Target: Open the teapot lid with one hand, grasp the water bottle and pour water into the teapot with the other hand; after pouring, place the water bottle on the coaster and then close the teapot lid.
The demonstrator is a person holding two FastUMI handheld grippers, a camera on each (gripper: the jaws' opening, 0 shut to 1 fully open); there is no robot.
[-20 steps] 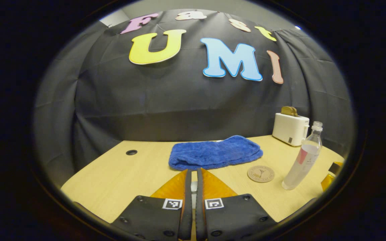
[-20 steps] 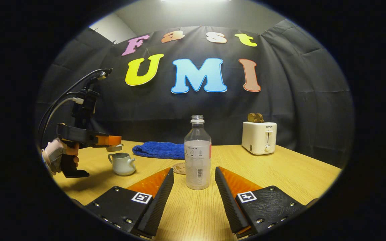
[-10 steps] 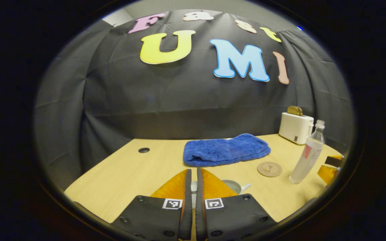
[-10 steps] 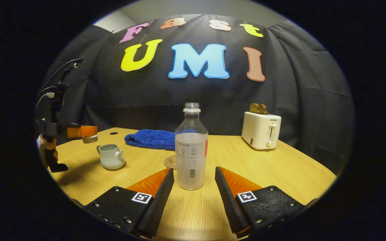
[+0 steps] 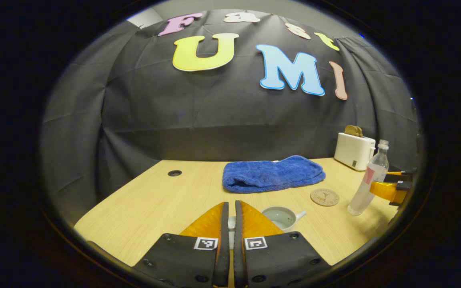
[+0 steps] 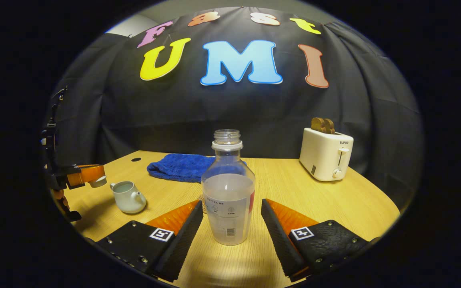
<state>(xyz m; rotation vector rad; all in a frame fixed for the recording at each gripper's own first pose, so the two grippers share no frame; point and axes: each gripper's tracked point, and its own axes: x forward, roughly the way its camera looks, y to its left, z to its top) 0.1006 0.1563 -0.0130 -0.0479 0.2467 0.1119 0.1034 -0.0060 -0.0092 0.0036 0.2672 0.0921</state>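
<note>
A white teapot (image 5: pixel 280 218) stands open on the wooden table, just right of my left gripper (image 5: pixel 231 205). That gripper is shut on the small white teapot lid (image 5: pixel 231 226), held above the table. In the right gripper view the same lid (image 6: pixel 97 183) hangs up and to the left of the teapot (image 6: pixel 126 197). A clear, uncapped water bottle (image 6: pixel 227 196), partly filled, stands upright between the fingers of my open right gripper (image 6: pixel 231 203); gaps show on both sides. A round coaster (image 5: pixel 324 197) lies between teapot and bottle (image 5: pixel 368 180).
A folded blue towel (image 5: pixel 272 174) lies behind the teapot and coaster. A white toaster (image 6: pixel 326 158) with bread in it stands at the back right. A cable hole (image 5: pixel 174 173) sits in the table (image 5: pixel 154 208) at the far left.
My right gripper has moved forward, bringing the bottle deeper between its open fingers. My left gripper has drawn back and left with the lid, uncovering the open teapot.
</note>
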